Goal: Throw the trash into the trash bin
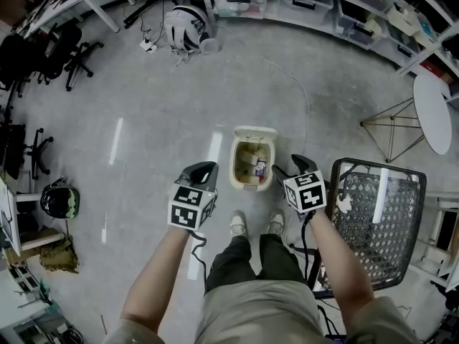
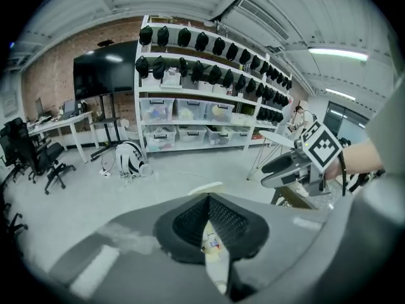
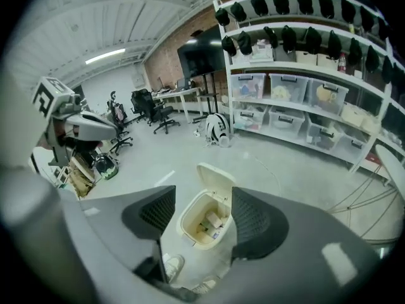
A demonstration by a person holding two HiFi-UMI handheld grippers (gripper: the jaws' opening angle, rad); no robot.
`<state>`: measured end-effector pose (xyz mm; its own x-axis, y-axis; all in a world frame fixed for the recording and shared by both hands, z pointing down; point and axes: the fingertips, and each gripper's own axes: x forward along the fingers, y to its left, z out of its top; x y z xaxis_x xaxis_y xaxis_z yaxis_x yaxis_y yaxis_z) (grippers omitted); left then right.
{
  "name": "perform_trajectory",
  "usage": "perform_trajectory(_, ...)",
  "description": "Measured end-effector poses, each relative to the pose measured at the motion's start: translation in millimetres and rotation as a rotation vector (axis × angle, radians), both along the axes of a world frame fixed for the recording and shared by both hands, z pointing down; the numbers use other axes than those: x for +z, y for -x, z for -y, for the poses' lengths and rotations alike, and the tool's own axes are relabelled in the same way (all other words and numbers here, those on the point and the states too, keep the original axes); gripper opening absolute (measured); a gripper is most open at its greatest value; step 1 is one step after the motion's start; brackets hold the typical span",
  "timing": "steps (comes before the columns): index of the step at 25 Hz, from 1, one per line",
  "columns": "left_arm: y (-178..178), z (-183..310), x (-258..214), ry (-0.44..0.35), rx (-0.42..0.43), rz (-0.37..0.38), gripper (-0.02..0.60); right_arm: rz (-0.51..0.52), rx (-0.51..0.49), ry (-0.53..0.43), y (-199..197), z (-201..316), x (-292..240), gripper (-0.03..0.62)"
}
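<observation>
While you stand over it, trash (image 1: 258, 168): inside the trash bin (image 1: 235, 165).
Bin: lid up, on floor (image 1: 143, 106), just ahead of your shoes (image 1: 238, 223).
Right claw (image 1: 298, 160): spread apart, empty, just right of bin.
Left claw (image 1: 204, 168): pinched together, empty, left of bin.

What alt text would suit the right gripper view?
The right gripper, jaws open, looks down on an open cream trash bin on the grey floor, trash inside. The left gripper shows at the left; storage shelves stand behind.

Open trash bin (image 1: 235, 165) on floor (image 1: 143, 106), trash (image 1: 259, 168) inside, left claw (image 1: 204, 168) and right claw (image 1: 298, 163) flanking it
</observation>
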<state>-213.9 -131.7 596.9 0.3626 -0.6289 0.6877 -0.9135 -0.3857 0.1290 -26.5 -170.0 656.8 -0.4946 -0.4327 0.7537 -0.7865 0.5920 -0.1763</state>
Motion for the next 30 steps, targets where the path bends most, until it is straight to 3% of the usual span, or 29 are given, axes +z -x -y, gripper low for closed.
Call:
perform_trajectory(9, -18, 12, -93, -0.152, 0.021, 0.000, 0.002, 0.085, 0.057, -0.208, -48, 12, -134, 0.282)
perform_trajectory(14, -37, 13, -147, -0.277, 0.083, 0.003, 0.003, 0.180, 0.117, -0.286, -68, 5, -204, 0.276)
perform_trajectory(19, -53, 4, -205, -0.416, 0.130, 0.060, 0.002, 0.220, 0.138, -0.362, -87, -15, -263, 0.276)
perform_trajectory(21, -59, -1, -229, -0.457, 0.130, 0.041, 0.002, 0.250, 0.138, -0.379, -91, -27, -284, 0.275)
perform_trajectory(26, -59, -13, -265, -0.522, 0.088, 0.011, 0.003, 0.267, 0.148, -0.431, -105, -52, -317, 0.275)
perform_trajectory(30, -54, -12, -265, -0.507, 0.043, -0.028, 0.003, 0.244, 0.189, -0.447, -121, -55, -318, 0.275)
